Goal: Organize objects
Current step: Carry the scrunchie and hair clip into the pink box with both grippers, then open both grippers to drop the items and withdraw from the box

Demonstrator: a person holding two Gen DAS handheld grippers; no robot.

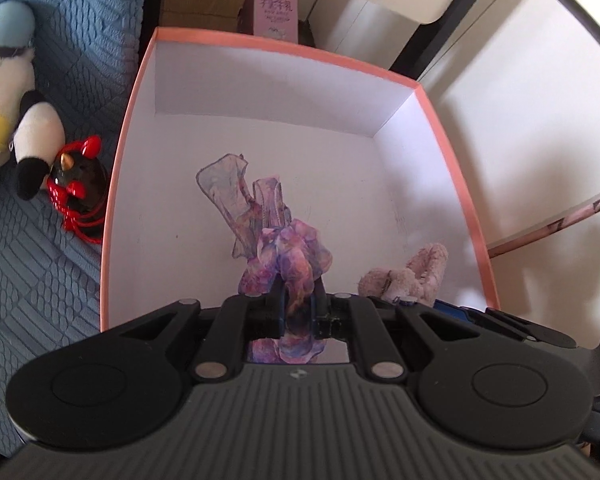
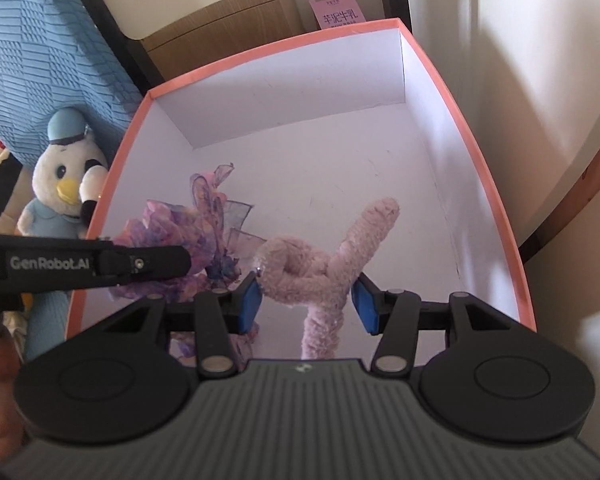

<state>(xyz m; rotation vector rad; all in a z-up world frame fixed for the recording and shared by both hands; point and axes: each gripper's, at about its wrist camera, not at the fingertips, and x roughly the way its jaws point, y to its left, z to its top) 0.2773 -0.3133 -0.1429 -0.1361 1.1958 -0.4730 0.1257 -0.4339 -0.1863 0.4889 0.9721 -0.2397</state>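
Note:
A pink-rimmed white box point(image 1: 132, 92) point(image 2: 496, 196) stands open below both grippers. My left gripper point(image 1: 298, 312) is shut on a purple-pink gauzy hair bow point(image 1: 288, 256) and holds it over the box floor; the bow also shows in the right wrist view point(image 2: 188, 232), with the left gripper's body point(image 2: 100, 264) beside it. My right gripper point(image 2: 306, 300) is open, its blue pads point(image 2: 250, 304) on either side of a fluffy pink hair tie point(image 2: 324, 260), which also shows in the left wrist view point(image 1: 404, 276). Whether the tie rests on the box floor is unclear.
A penguin plush with a blue cap point(image 1: 8, 92) point(image 2: 66, 184) and a black-and-red devil figure point(image 1: 80, 188) lie on the blue textured fabric point(image 1: 52, 264) left of the box. A pink carton point(image 1: 276, 4) stands behind the box. A white wall point(image 2: 540, 60) is to the right.

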